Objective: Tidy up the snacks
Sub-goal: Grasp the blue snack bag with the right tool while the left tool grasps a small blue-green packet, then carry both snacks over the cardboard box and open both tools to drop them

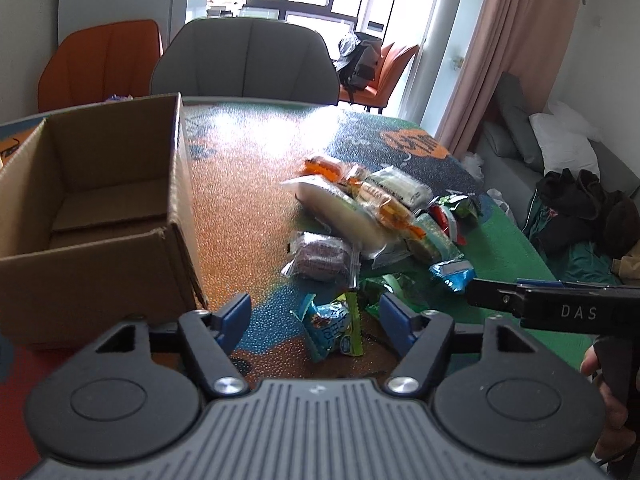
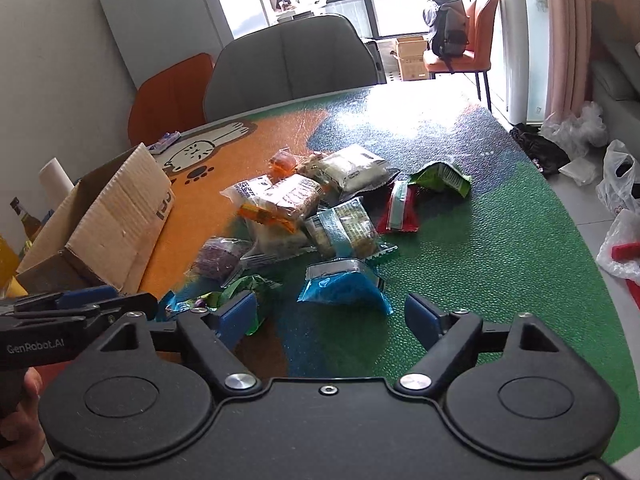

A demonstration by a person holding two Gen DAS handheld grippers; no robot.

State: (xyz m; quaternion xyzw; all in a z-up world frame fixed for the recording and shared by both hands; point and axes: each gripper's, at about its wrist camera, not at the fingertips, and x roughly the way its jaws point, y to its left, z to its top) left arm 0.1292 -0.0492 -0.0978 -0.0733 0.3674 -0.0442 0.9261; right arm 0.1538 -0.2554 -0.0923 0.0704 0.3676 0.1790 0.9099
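Note:
A pile of wrapped snacks [image 1: 360, 208] lies on the patterned table mat; it also shows in the right wrist view [image 2: 316, 216]. An open, empty cardboard box [image 1: 92, 208] stands to the left, and it shows in the right wrist view [image 2: 104, 224]. My left gripper [image 1: 314, 316] is open, low over a small blue and green packet [image 1: 334, 326]. My right gripper [image 2: 332, 312] is open, just short of a blue packet [image 2: 344, 286]. A purple snack in clear wrap [image 1: 322, 256] lies between box and pile.
A grey chair [image 1: 244, 64] and an orange chair [image 1: 100, 60] stand behind the table. The table's right edge [image 2: 600, 280] drops to a floor with plastic bags [image 2: 620, 184]. A sofa with clothes [image 1: 560, 184] is at the right.

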